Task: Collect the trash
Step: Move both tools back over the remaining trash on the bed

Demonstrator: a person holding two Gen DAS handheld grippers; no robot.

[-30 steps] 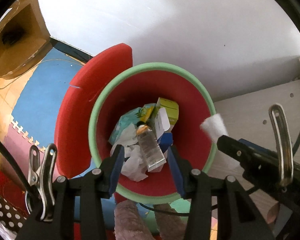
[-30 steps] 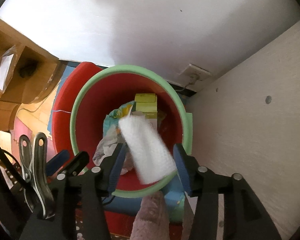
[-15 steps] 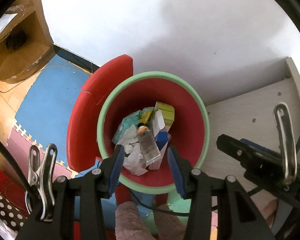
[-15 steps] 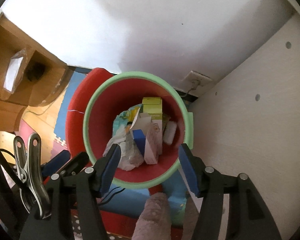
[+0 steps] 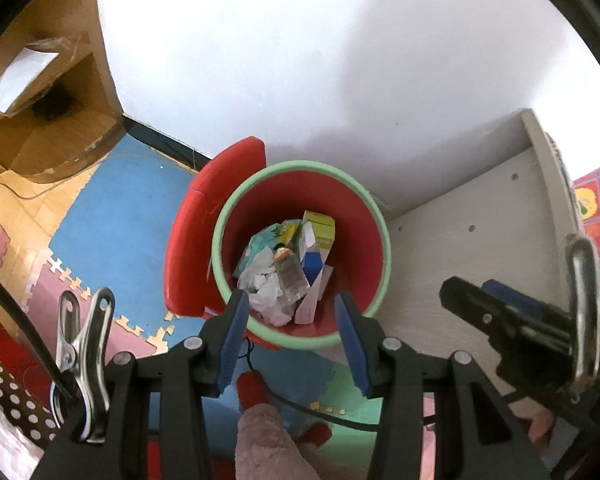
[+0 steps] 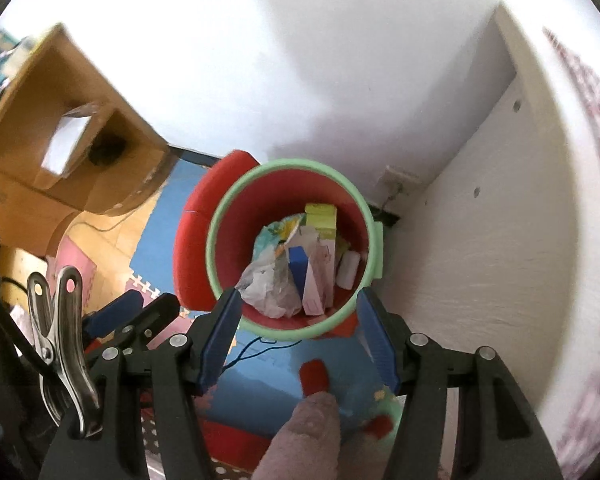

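A red bin with a green rim [image 5: 382, 216] [image 6: 220, 208] stands on the floor against the wall, its red lid [image 5: 188, 240] [image 6: 188, 236] swung open to the left. Inside lie crumpled white wrappers [image 5: 264, 288], a clear bottle [image 5: 290, 276], a yellow-green carton [image 5: 320, 232] [image 6: 320, 218], a blue-and-white box [image 6: 298, 268] and a white pad [image 6: 349, 269]. My left gripper [image 5: 290, 306] hangs open above the bin with nothing between its blue pads. My right gripper [image 6: 298, 304] is open and empty too, and shows at the right of the left wrist view [image 5: 472, 296].
A white cabinet side [image 6: 480, 240] rises right of the bin, with a wall socket [image 6: 396, 178] behind it. An open cardboard box [image 6: 72, 152] sits at the left. Blue and pink foam floor mats [image 5: 112, 208] and a black cable [image 5: 320, 412] lie below.
The white pad left my right gripper and now lies in the bin at its right wall. Both grippers rose, so the bin looks smaller and farther below.
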